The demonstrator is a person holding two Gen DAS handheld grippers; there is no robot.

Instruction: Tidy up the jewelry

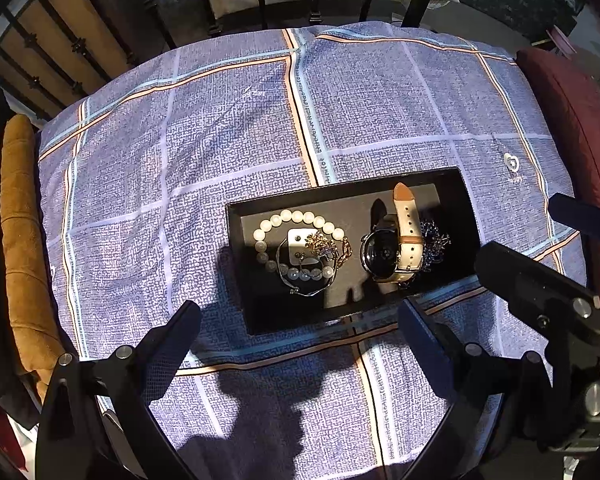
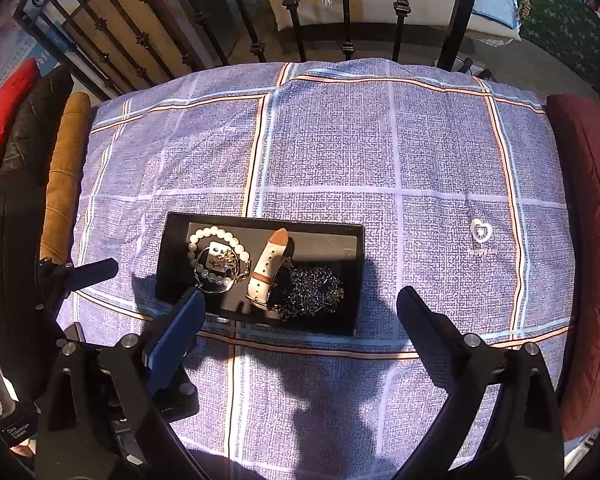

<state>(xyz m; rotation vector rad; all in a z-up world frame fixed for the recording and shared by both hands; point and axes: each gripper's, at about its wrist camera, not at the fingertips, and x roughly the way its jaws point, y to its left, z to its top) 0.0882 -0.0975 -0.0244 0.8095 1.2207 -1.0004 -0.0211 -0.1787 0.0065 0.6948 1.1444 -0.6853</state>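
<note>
Black rectangular tray (image 1: 260, 320) sits on a worktop covered by a blue checked cloth (image 1: 220, 120), in low sun with long shadows.

Left part of the tray: pearl bead bracelet (image 1: 288, 216) lying in a loop, with a white earring card (image 1: 300, 240), a gold chain (image 1: 342, 254) and a thin silver bangle (image 1: 300, 290) piled within and over it, all touching.

Right part: wristwatch (image 1: 380, 254) with dark round case and cream leather strap (image 1: 408, 224), strap arching up. Beside it, touching, a heap of dark blue beaded jewelry (image 2: 312, 288).

Left hand-held gripper (image 1: 300, 316) hovers at the tray's near edge, jaws wide apart, holding nothing. Right hand-held gripper (image 2: 300, 308) likewise, jaws wide apart, over the tray's near right side.

Orange cushion (image 1: 18, 220) lies left of the cloth, maroon cushion (image 2: 580, 200) right.
</note>
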